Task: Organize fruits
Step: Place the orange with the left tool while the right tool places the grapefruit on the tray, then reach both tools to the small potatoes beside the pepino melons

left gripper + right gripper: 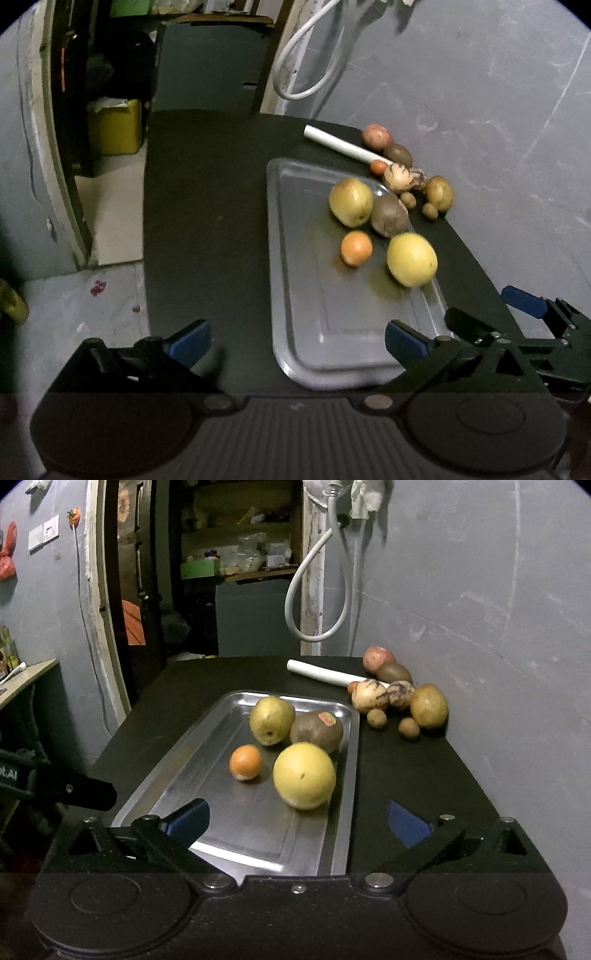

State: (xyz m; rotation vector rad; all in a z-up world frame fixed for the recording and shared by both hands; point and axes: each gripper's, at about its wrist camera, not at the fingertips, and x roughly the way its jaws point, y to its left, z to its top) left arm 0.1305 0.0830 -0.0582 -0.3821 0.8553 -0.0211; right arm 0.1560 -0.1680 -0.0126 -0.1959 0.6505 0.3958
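— Four fruits are sitting on the metal tray (343, 834) as we are looking across from the left: a green pear (271, 720), a small orange (246, 762), a brown kiwi (317, 731) with a sticker, and a big yellow citrus (304, 775).

— And the left gripper (297, 341)?

— We are holding it with its fingers spread apart and nothing between them, low at the tray's near end. The right gripper (297, 821) is likewise gaping wide and holding nothing, straddling the tray's right rim.

— So where is the remaining fruit lying?

— Further right, off the tray: a heap (400, 698) on the black table (424, 775), against the wall, beside a white tube (319, 674). It is lying ahead and to the right of both tools, so we are judging the right gripper the nearer one.
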